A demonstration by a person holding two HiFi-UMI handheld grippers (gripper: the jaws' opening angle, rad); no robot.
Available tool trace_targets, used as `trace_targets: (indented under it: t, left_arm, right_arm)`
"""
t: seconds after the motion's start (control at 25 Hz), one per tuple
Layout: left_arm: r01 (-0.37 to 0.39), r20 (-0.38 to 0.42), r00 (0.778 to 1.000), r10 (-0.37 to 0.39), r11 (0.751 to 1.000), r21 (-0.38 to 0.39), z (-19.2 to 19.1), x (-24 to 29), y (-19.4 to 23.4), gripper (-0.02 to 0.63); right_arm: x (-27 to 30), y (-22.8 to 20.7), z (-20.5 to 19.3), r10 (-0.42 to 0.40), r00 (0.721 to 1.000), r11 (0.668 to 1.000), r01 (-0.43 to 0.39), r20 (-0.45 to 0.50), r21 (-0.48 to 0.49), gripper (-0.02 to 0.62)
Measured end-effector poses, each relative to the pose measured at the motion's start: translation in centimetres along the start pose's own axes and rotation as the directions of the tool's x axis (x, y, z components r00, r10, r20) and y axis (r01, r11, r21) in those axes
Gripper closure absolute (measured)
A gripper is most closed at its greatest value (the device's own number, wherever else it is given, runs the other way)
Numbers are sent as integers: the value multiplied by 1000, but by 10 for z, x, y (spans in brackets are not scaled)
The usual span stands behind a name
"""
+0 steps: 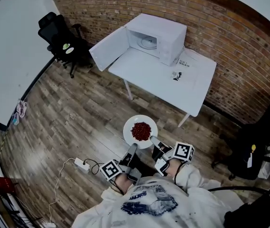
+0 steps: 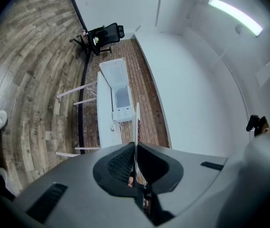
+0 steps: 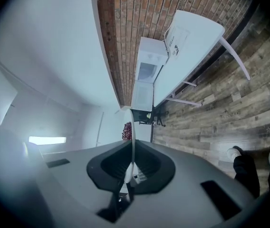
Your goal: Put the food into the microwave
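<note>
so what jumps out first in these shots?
The round white plate heaped with dark red food is held over the wood floor near the bottom of the head view, with the left gripper and right gripper each shut on its rim. Ahead, the white microwave stands with its door swung open on a white table against the brick wall.
</note>
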State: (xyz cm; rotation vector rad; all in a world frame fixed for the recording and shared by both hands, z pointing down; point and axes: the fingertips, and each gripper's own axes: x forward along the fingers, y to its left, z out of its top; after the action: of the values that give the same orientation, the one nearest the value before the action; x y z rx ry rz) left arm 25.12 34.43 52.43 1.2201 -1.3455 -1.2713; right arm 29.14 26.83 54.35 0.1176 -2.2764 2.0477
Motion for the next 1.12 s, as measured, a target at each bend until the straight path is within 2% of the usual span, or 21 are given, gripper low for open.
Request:
trace_targets:
  t: [0.32, 0.72, 1.12]
  left_arm:
    - [15, -31, 999, -14, 1000, 4, 85, 27, 1, 584]
    - [27, -53, 998, -27, 1000, -14, 187, 42, 6, 584]
    - [44, -88, 995, -46, 999, -19, 258, 42, 14, 584]
  right_arm:
    - [83, 13, 18, -2, 1000, 1000, 2, 30, -28, 574]
    - [184, 25, 21, -15, 999, 999, 17, 47, -42, 574]
    - [252, 30, 14, -22, 997, 996, 28, 75, -83, 574]
